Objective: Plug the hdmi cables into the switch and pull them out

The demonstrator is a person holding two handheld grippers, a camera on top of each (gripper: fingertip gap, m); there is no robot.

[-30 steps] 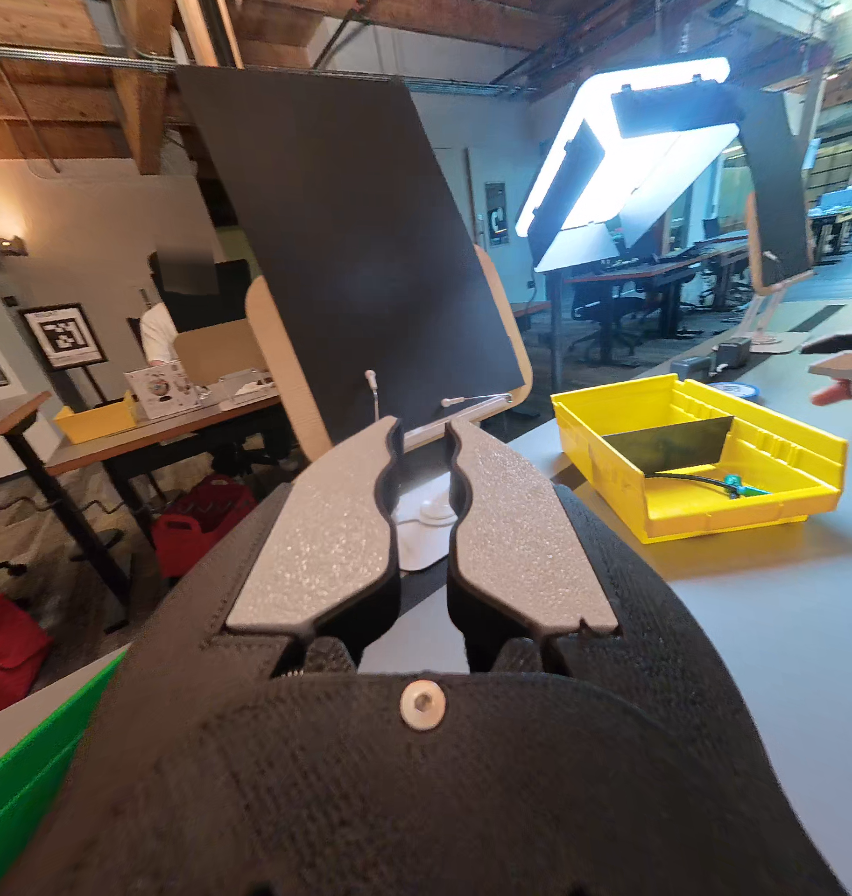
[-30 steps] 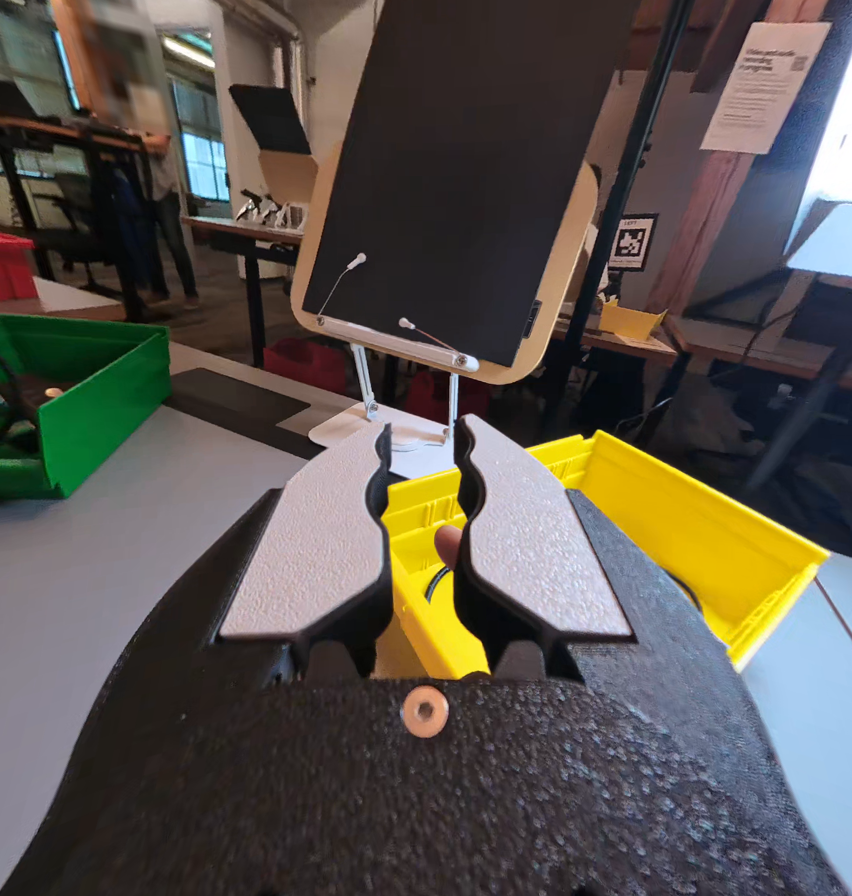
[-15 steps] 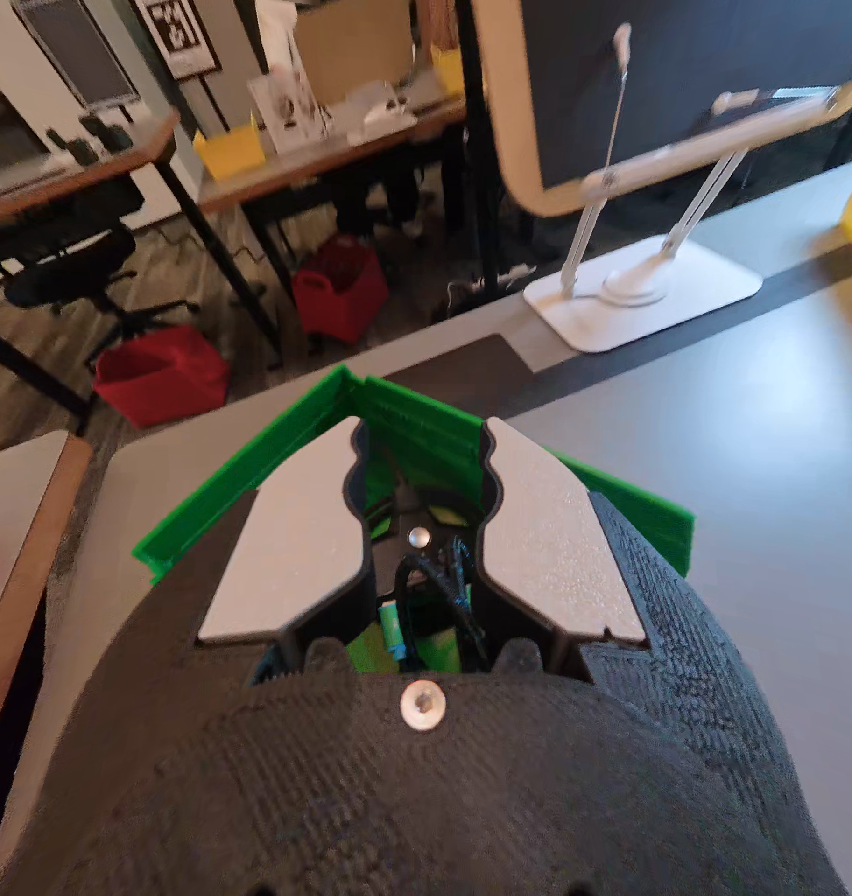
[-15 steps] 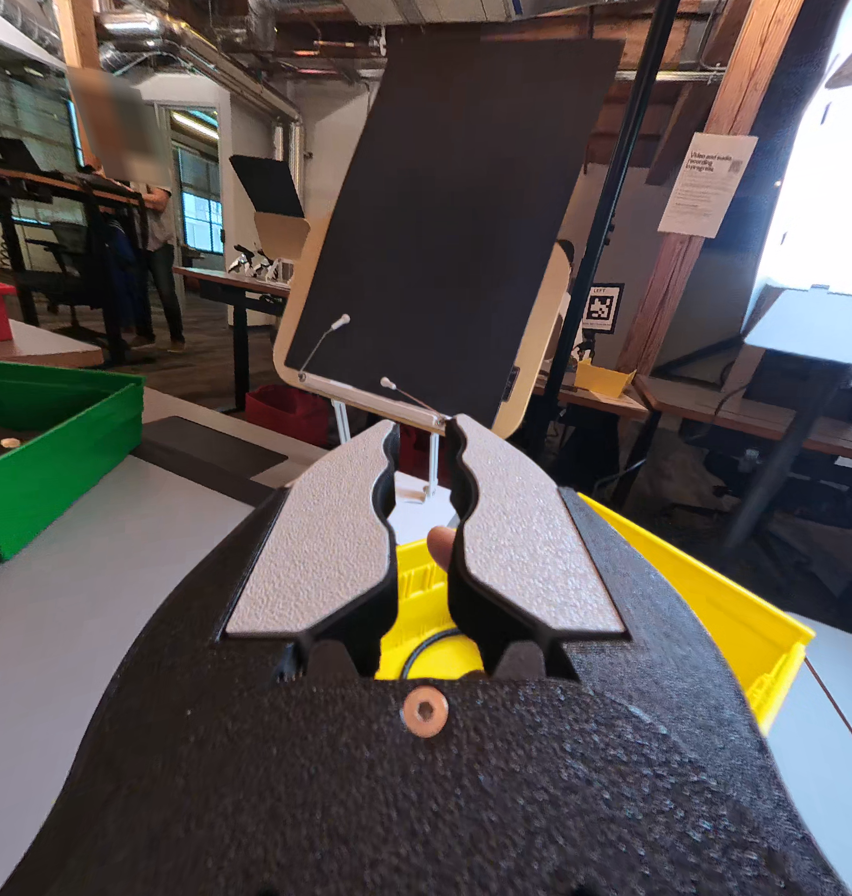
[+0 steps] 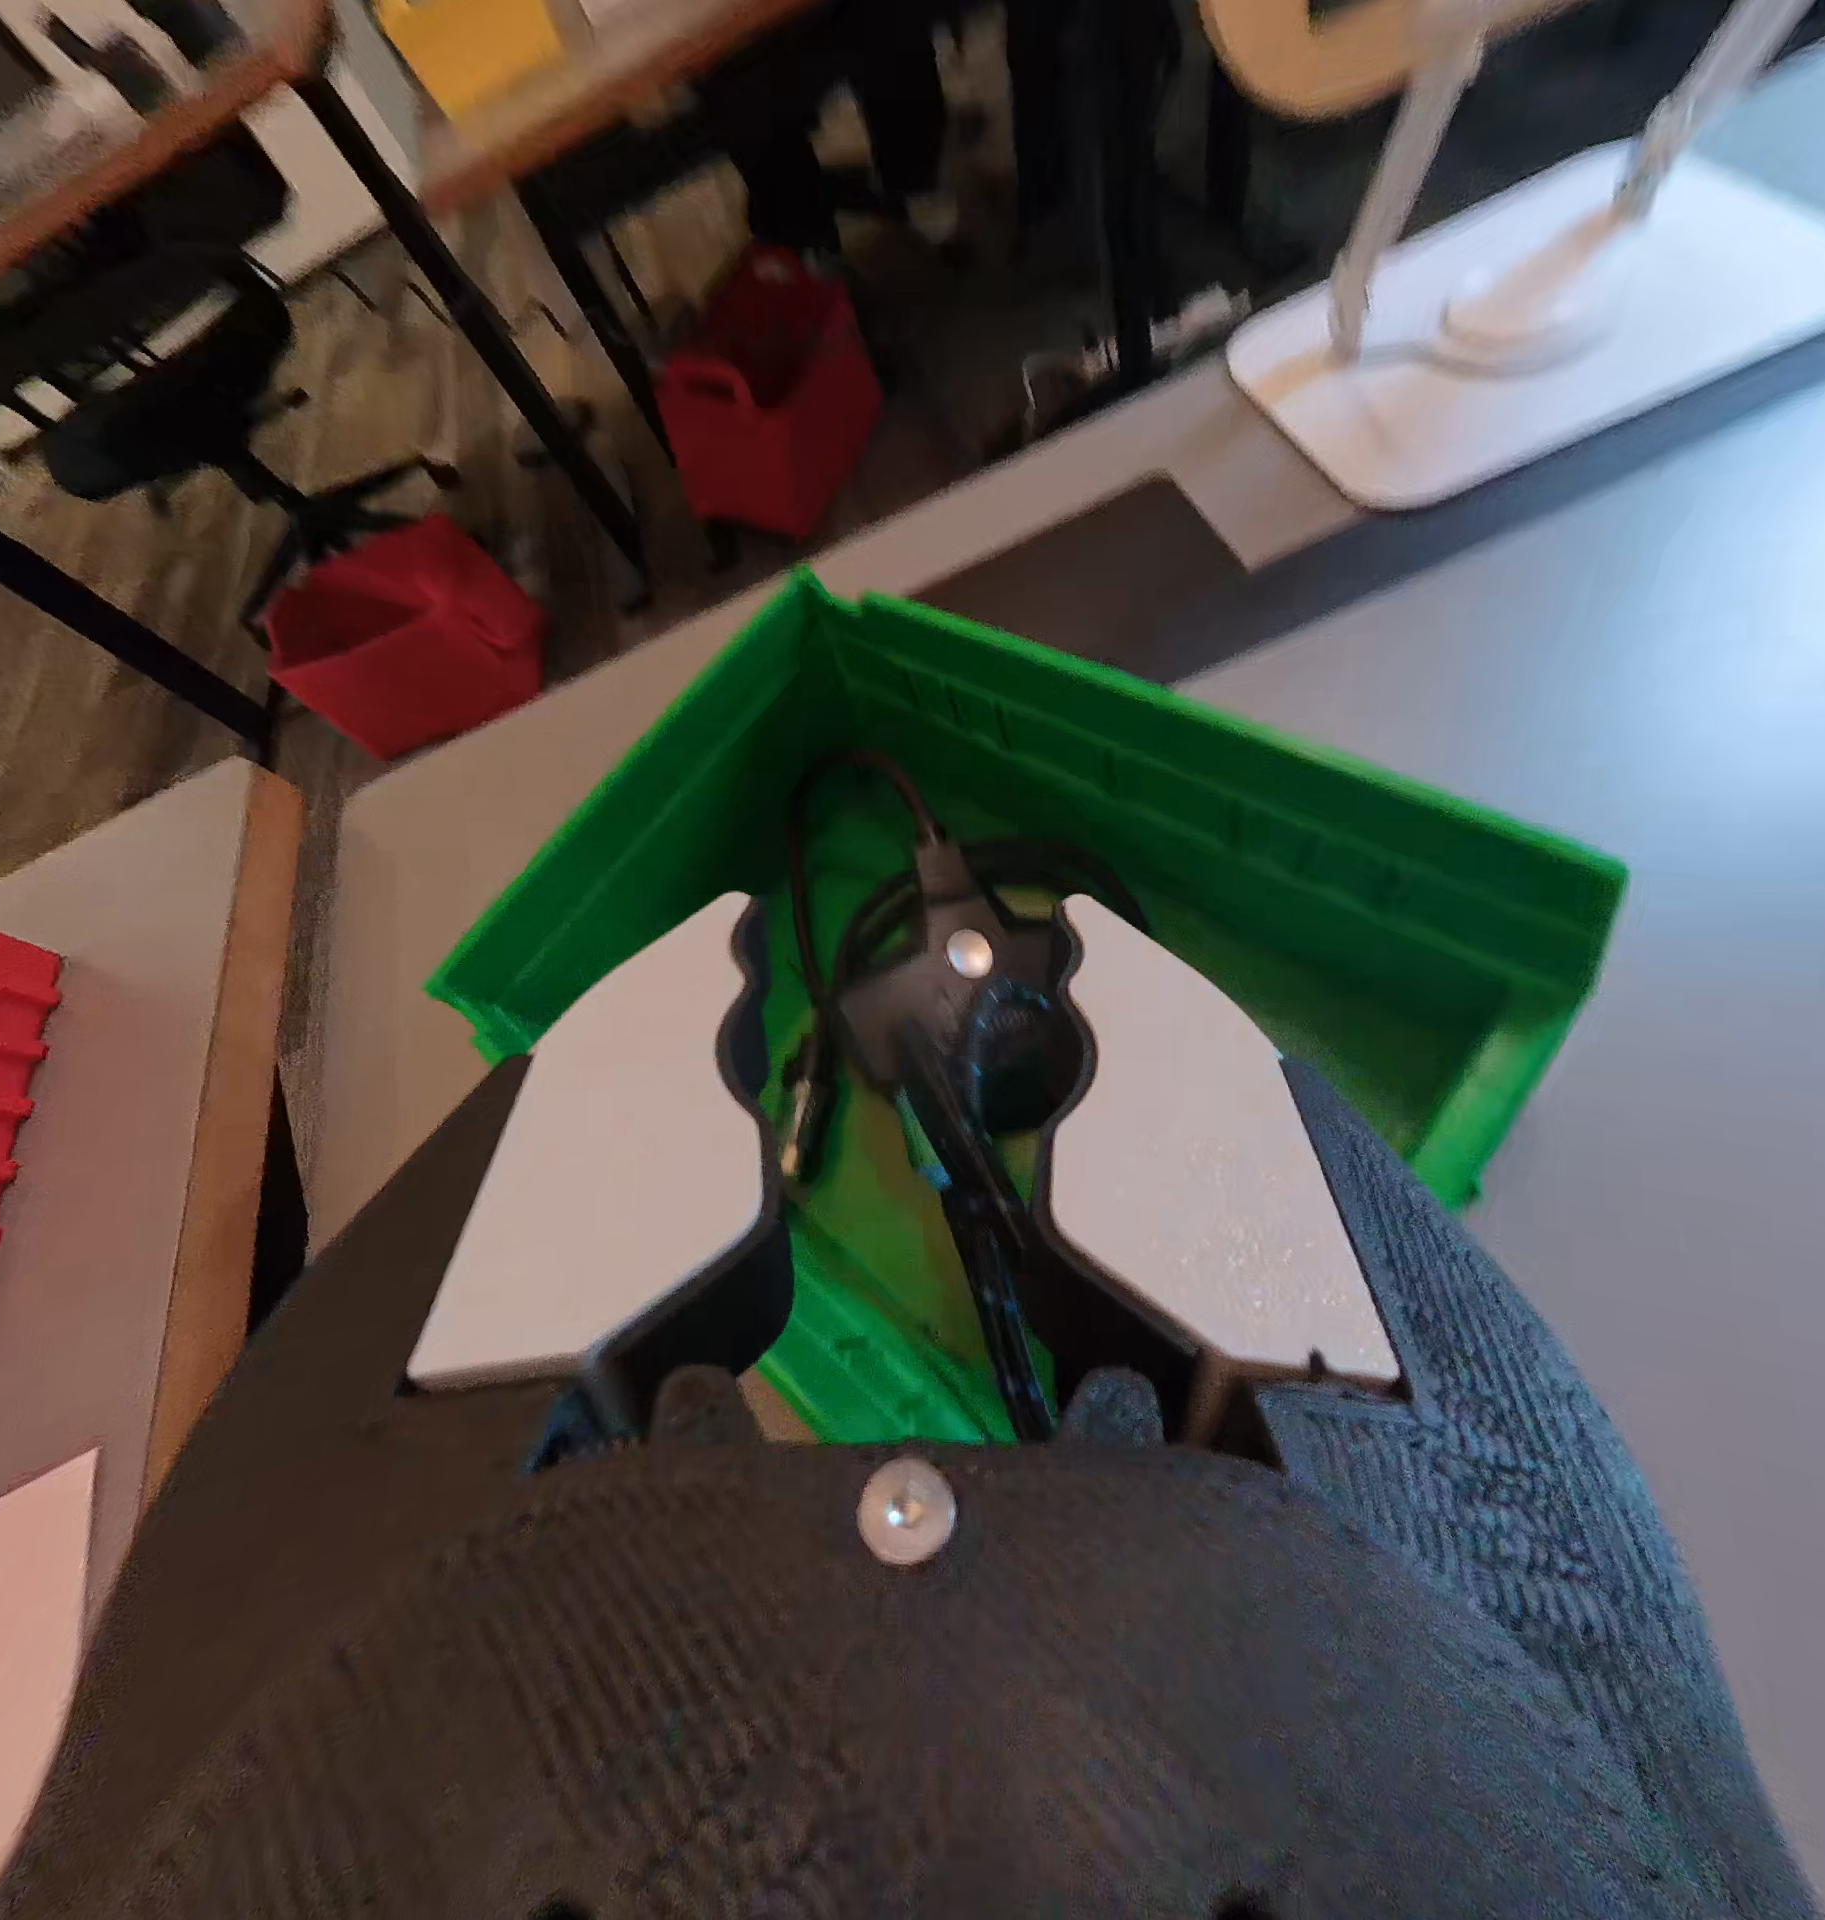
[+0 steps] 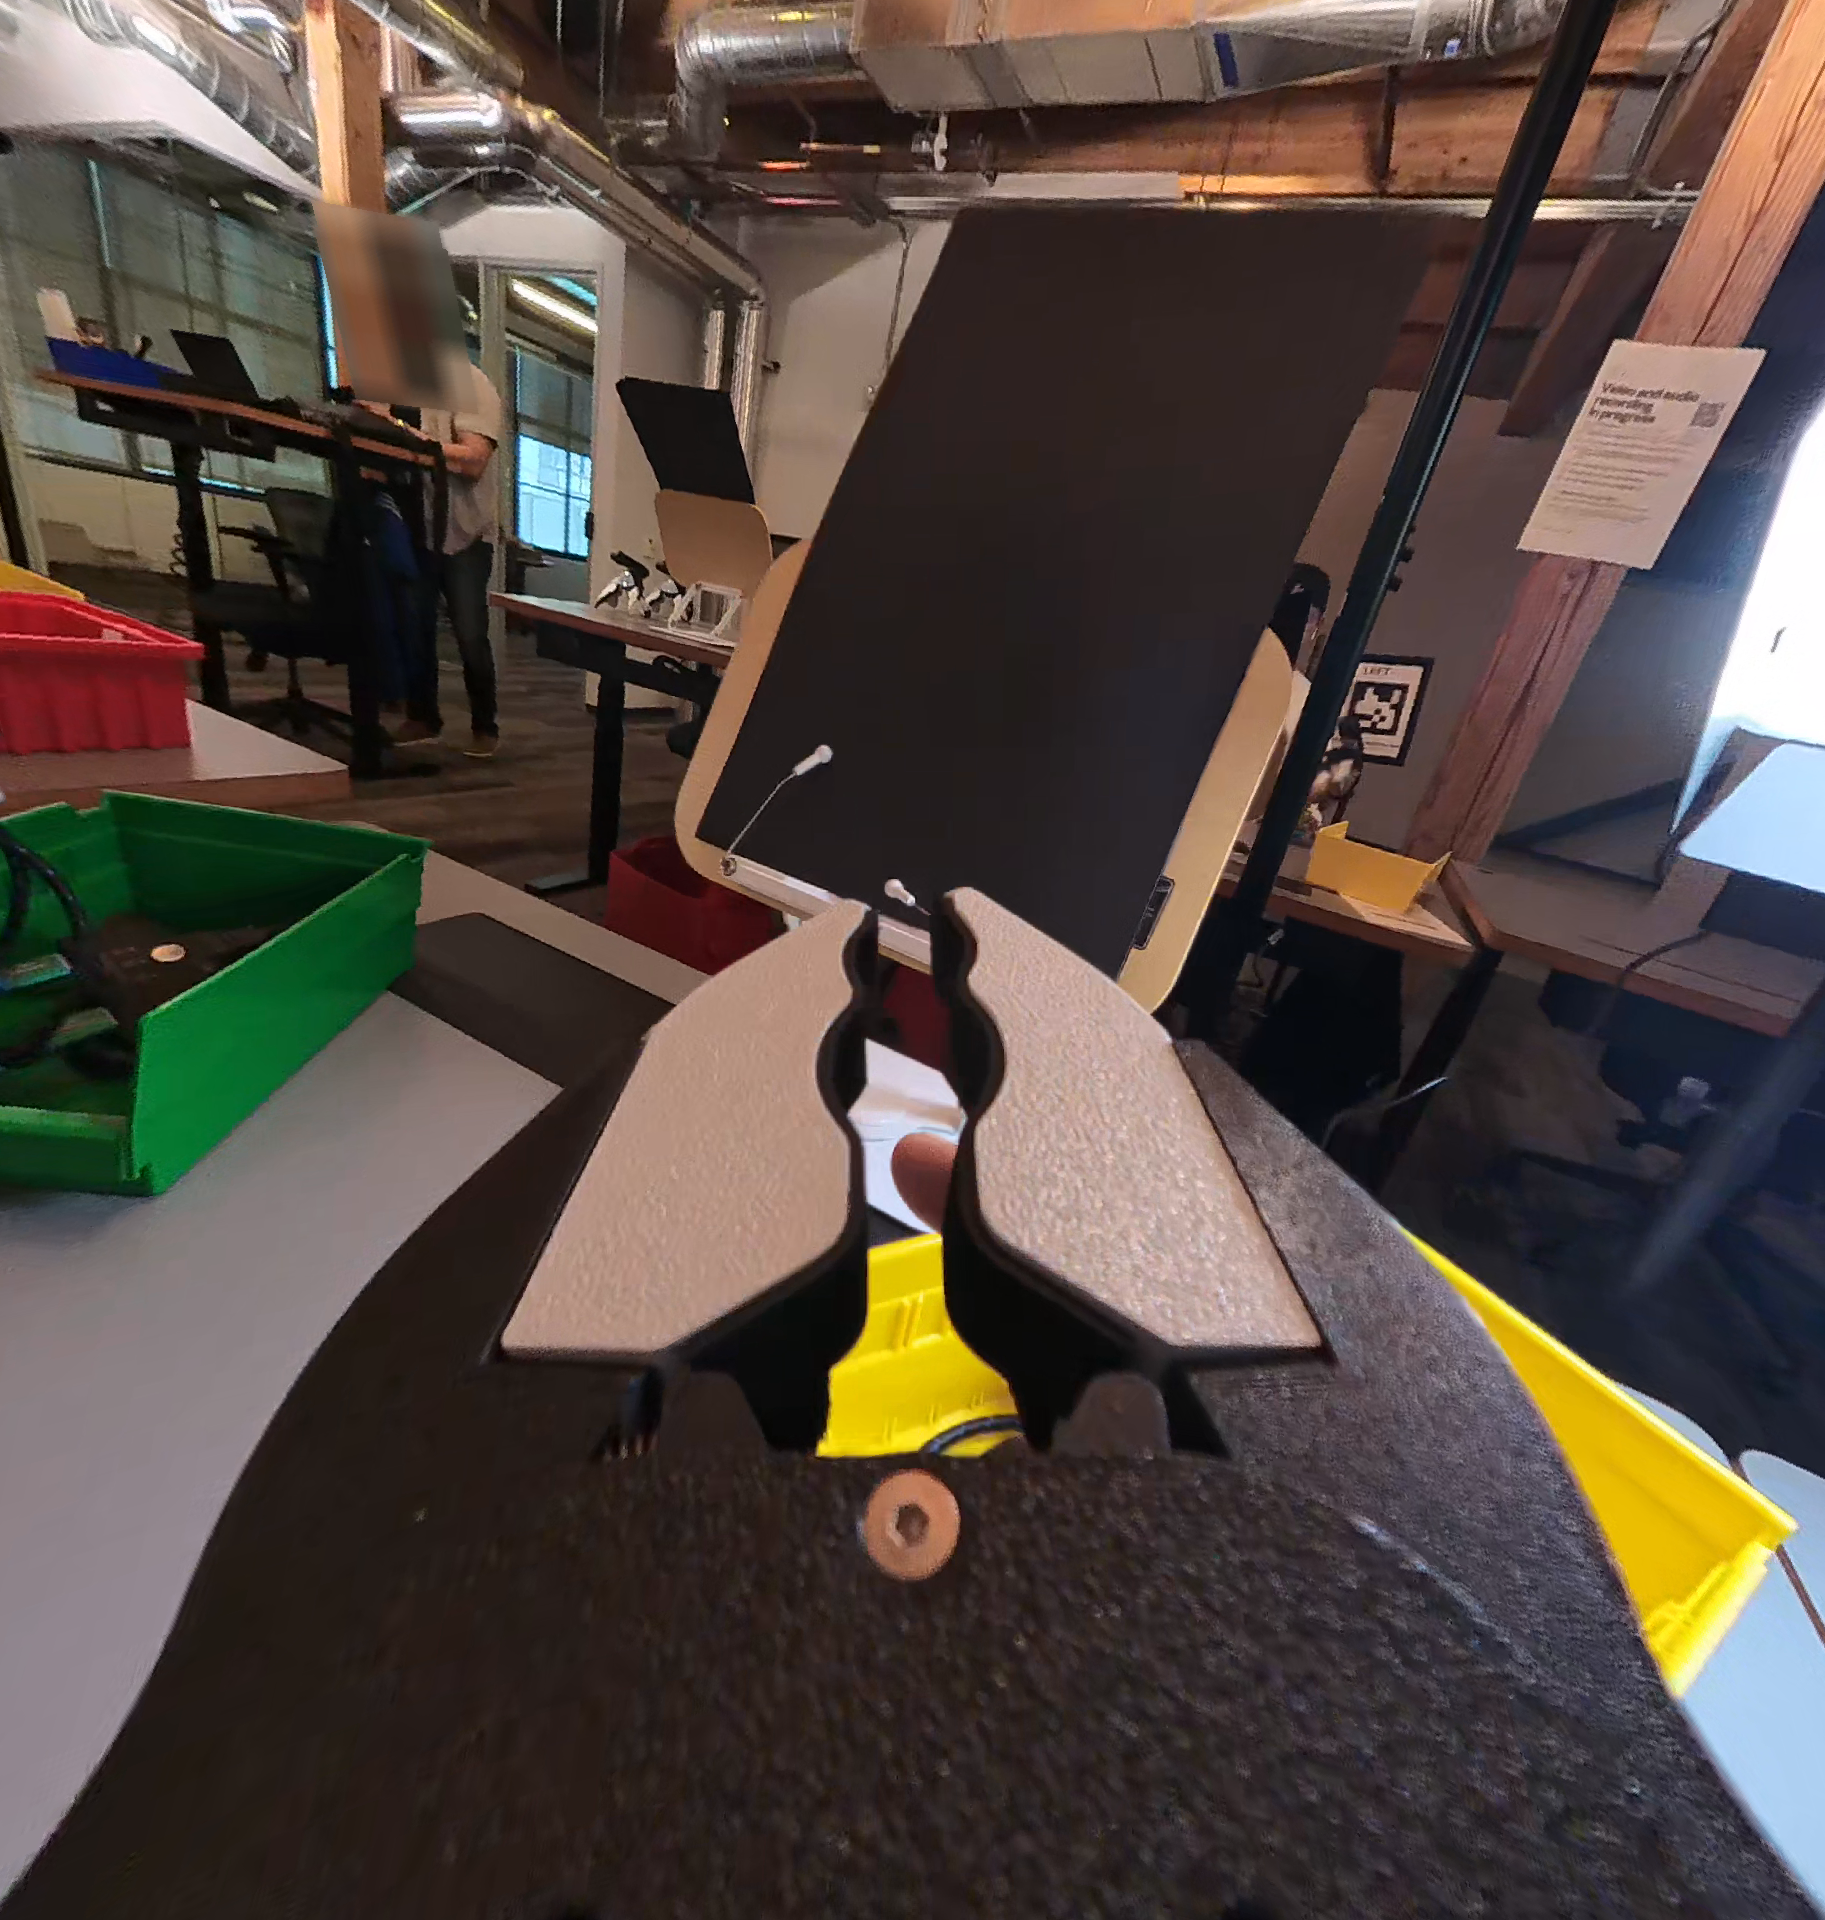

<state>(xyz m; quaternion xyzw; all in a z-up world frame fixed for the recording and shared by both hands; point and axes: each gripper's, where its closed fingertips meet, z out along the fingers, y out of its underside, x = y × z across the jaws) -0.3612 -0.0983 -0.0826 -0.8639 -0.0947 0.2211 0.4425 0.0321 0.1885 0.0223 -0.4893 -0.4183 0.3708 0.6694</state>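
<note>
Left gripper [image 5: 908, 935]: jaws spread wide and empty, poised above the green bin [image 5: 1251, 821], pointing down into it.
Right gripper [image 6: 903, 925]: jaws drawn close with a narrow gap left, grasping nothing; it hangs over the yellow bin [image 6: 1614, 1475], aimed at the black board on a stand [image 6: 1043, 582].
Switch [image 5: 939, 997]: a dark flat box with a silver round spot on top, lying on the floor of the green bin, directly between the left gripper's jaws.
HDMI cables [image 5: 975, 1226]: black leads looped around and across the switch inside the same bin; whether any plug is seated cannot be told, as the left view is blurred.
Step in hand: judged as the reach into the green bin to pick up a cable end or the switch.
Risk, tangled grasp: the leads overlap the switch, so closing here may pinch a cable loop together with the box, or catch the cord instead of the plug body.
Risk, bin wall: the switch sits near the far corner; a descent off line may strike the green wall and shove the bin along the counter [image 5: 1614, 727].
Risk, dragging: lifting one lead may haul the switch up with it.
Risk, idle right gripper: it is well apart from the green bin and cannot steady the switch from there.
</note>
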